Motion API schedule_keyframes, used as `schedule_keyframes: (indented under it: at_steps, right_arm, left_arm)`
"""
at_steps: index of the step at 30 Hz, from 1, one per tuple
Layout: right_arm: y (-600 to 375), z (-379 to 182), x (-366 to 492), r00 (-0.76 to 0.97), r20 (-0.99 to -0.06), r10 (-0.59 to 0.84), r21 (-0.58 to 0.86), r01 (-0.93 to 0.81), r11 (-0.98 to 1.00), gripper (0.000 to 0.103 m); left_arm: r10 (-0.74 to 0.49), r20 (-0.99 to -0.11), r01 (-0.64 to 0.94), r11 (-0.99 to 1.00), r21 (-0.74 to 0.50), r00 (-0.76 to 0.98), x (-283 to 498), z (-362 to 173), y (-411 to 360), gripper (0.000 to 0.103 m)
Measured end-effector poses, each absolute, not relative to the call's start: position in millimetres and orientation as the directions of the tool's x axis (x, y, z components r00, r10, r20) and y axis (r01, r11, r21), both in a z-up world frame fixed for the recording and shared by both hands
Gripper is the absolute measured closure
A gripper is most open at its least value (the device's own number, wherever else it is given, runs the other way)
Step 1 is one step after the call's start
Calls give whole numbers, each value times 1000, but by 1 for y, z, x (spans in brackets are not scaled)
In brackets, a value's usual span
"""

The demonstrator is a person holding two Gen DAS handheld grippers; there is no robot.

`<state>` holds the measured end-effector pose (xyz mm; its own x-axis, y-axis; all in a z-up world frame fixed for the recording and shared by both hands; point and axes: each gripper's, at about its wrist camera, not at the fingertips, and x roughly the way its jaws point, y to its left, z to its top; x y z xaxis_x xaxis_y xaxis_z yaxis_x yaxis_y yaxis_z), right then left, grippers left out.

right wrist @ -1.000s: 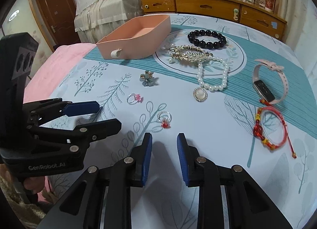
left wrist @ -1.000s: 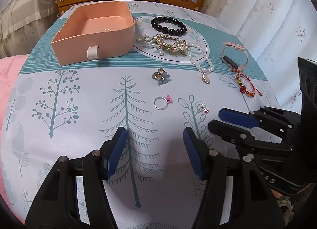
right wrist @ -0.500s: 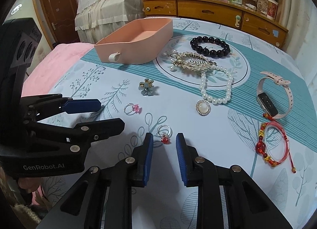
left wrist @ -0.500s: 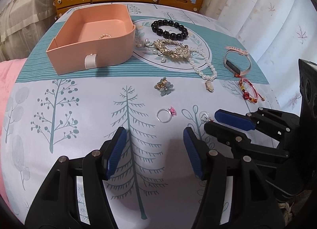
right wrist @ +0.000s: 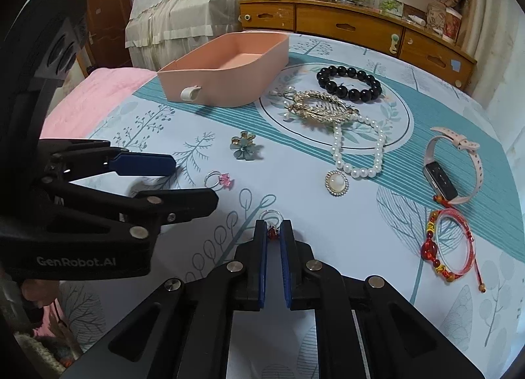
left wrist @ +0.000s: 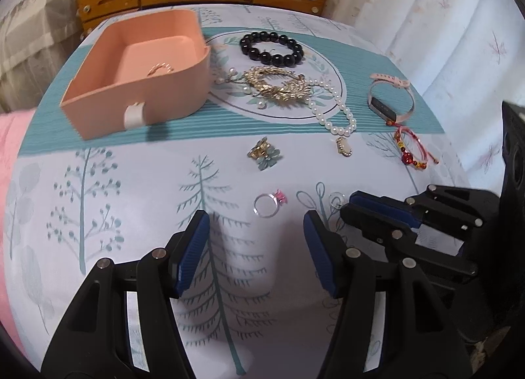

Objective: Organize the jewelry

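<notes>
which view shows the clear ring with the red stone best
The right wrist view: the clear ring with the red stone sits centred between the right tongs, red stone visible. In the left wrist view, only its clear band peeks out beside the right tongs; the stone is hidden.

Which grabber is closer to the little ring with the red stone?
Right. The right gripper has its fingers on either side of the red-stone ring. The left gripper hangs open to the ring's left, apart from it.

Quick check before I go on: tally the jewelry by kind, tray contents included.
Rings: 2, pink-stone ring, red-stone ring between the right gripper fingers
Bracelets: 4, black, pearl, red cord, small one in pink tray
Brooches and clips: 3
Watch: 1
Total: 10
</notes>
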<state>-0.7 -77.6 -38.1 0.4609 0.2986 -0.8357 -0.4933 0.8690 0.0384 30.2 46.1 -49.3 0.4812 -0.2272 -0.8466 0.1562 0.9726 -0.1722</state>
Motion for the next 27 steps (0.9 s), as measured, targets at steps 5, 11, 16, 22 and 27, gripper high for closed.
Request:
schedule_keyframes:
  at_steps: [5,11,16,22,27]
  right_arm:
    - [-85,-38,1,456,-836,304,60,-475,878,95]
    - [-90,-37,0,453,-832,319,79,-473,878,95]
    - [-93,-38,1,452,-828,332,94,-471,877,95]
    - [-95,-38,1,446,-825,346,111,-472,875,95]
    - [-97,-37,1,448,-823,349,118,-466,877,95]
  left_arm:
    - [-196,-846,229,969,-91,496,37,-50,34,49]
    - [-172,-846,270,962,-34,505,44,-51,27,69]
    - [-170,-846,285,958,-23,505,47,-51,24,73]
    - [-181,-856,300,953,-32,484,48,-50,18,84]
    - [-178,-861,303,952,-29,476,46,-50,16,85]
